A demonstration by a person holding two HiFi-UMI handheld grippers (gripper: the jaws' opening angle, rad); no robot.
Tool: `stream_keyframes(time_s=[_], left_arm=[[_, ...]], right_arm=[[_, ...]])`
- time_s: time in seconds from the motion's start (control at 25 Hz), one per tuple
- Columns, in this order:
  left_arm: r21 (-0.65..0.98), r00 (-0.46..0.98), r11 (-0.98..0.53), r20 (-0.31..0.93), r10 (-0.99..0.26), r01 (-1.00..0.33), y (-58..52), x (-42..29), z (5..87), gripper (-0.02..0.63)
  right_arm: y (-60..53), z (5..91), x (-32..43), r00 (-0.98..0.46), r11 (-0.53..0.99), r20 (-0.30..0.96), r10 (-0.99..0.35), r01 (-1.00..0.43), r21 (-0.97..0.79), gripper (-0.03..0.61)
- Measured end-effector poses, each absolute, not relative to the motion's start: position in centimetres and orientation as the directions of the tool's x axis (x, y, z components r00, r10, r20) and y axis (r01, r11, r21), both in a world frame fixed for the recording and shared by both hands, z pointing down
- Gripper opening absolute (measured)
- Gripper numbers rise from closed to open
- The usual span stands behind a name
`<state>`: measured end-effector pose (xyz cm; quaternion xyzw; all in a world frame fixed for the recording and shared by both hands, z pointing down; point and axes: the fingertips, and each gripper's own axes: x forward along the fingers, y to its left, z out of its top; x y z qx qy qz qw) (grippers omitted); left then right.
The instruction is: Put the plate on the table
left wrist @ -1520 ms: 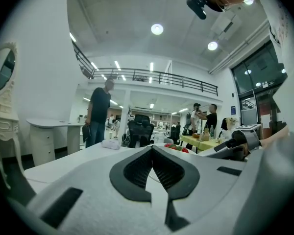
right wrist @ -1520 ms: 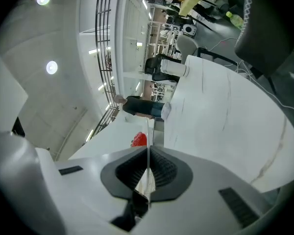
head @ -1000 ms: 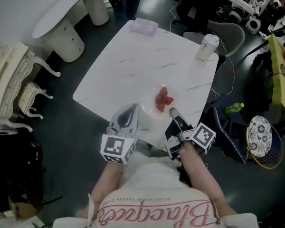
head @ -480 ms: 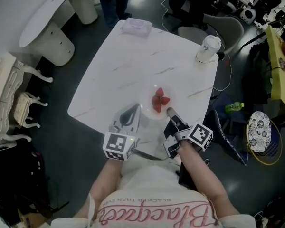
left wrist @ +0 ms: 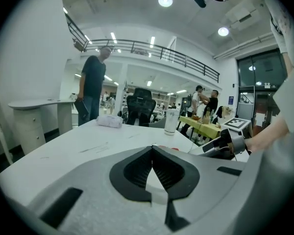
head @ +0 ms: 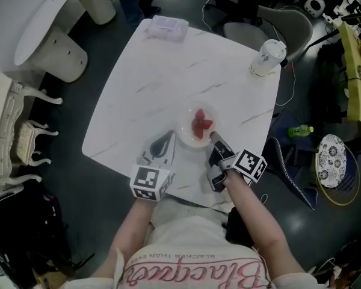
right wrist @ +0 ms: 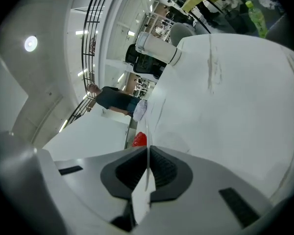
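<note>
A small white plate (head: 189,136) with red strawberries (head: 199,125) sits low on the white marble table (head: 168,77), near its front edge. My right gripper (head: 213,136) is shut on the plate's near right rim. In the right gripper view that rim shows as a thin edge between the jaws of the right gripper (right wrist: 148,148), with a strawberry (right wrist: 139,140) just beyond. My left gripper (head: 169,136) lies beside the plate's left edge. Its jaws are shut in the left gripper view (left wrist: 152,149), with nothing seen between them.
A lidded white cup (head: 268,58) stands at the table's far right corner, a tissue pack (head: 165,27) at the far edge. A white curved desk (head: 48,23) is at far left. A green bottle (head: 301,129) and a patterned basket (head: 332,167) lie on the floor at right.
Both grippers and the plate have shifted slightly farther in from the table's near edge. The head camera has tilted, so the table sits a little higher in view.
</note>
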<state>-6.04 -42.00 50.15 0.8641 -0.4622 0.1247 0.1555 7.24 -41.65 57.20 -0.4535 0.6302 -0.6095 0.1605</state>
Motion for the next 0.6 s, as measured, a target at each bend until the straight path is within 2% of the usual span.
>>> stream_keyframes(time_s=[0.36,0.6], left_arm=[[0.169,0.539,-0.517,0.384,-0.750,-0.839,-44.0,-5.7,52.1,0.005],[0.167,0.538,-0.519,0.401,-0.741,-0.838,-44.2,-5.8,52.8,0.005]], right_arm=[[-43.5,60.1,7.3,-0.522,-0.187,0.391,-0.758,-0.400,-0.897,0.012],[-44.9,61.1,7.7,-0.499,-0.150,0.444,-0.744,-0.523,-0.839,0.012]])
